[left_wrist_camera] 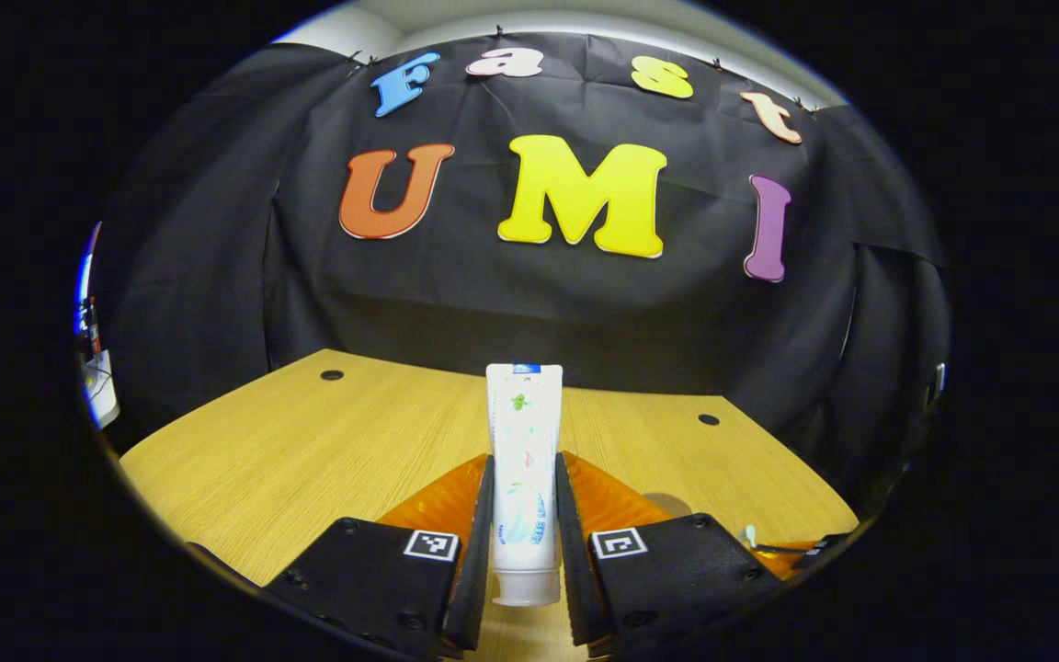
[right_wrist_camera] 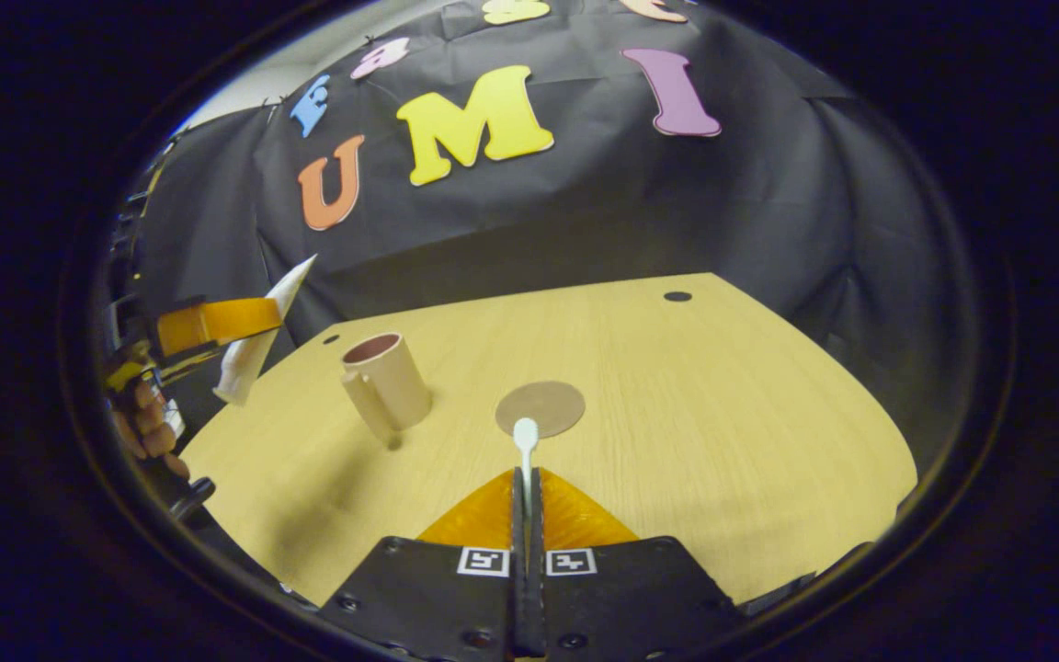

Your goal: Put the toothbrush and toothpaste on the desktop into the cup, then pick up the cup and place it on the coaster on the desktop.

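In the left gripper view my left gripper [left_wrist_camera: 524, 496] is shut on a white toothpaste tube [left_wrist_camera: 524, 460] that stands upright between the fingers, cap end down, above the wooden desktop [left_wrist_camera: 309, 450]. The right gripper view shows that same gripper [right_wrist_camera: 217, 324] at the far left, holding the tube [right_wrist_camera: 258, 336] in the air left of the cup. My right gripper [right_wrist_camera: 527, 487] is shut on a white toothbrush [right_wrist_camera: 526, 441], whose head points forward toward the round brown coaster [right_wrist_camera: 540, 407]. The beige cup [right_wrist_camera: 387, 382] with a handle stands upright left of the coaster.
The desktop [right_wrist_camera: 723, 441] has small cable holes near its back corners [right_wrist_camera: 677, 296]. Black cloth closes off the back and sides. A person's hand [right_wrist_camera: 139, 428] holds the left gripper at the far left edge of the right gripper view.
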The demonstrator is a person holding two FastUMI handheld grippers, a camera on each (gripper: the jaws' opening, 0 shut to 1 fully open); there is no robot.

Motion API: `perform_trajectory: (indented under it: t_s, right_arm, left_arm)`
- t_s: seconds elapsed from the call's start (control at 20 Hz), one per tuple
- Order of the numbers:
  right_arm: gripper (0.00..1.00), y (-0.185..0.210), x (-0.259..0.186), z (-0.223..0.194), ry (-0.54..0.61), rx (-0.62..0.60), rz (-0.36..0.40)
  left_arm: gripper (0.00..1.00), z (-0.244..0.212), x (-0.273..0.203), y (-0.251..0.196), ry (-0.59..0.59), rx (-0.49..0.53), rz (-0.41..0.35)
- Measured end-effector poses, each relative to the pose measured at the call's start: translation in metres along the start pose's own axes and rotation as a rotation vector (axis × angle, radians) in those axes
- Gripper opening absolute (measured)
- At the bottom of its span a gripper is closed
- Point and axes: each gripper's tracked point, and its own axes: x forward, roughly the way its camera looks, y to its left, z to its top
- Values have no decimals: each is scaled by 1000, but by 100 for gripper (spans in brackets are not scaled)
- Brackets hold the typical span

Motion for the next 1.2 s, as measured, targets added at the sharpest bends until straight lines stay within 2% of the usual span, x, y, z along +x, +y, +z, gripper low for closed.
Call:
perform_trajectory:
  t_s: [0.15,0.35,0.65,0.7,0.75,0.9,1.0,1.05,1.1,1.15,1.2]
  right_arm:
    - [0,-12,-22,15,-58,10,2]
    - [0,-33,-43,29,-123,19,-25]
    - [0,-41,-46,29,-123,54,-30]
    - [0,-42,-46,30,-123,55,-32]
    - [0,-43,-46,29,-123,58,-32]
    - [0,-41,-45,28,-120,56,-27]
    - [0,-32,-43,32,-120,38,16]
    - [0,-22,-39,36,-126,3,44]
    - [0,-11,-36,48,-145,-38,58]
    - [0,4,-32,62,-168,-70,88]
    - [2,21,-29,72,-184,-94,120]
  left_arm:
    - [38,13,39,-3,-62,14,-16]
    - [38,7,73,-6,-75,14,-37]
    - [42,-3,90,-6,-62,2,-28]
    - [47,-5,90,-5,-54,0,-21]
    - [42,-8,91,-4,-46,-5,-18]
    - [42,-4,89,-3,-55,-11,-20]
    - [38,6,85,-3,-81,5,-22]
    - [48,5,81,0,-81,15,-3]
    - [42,5,78,3,-71,24,5]
    - [76,0,74,5,-59,25,4]
    - [70,1,69,6,-49,21,5]
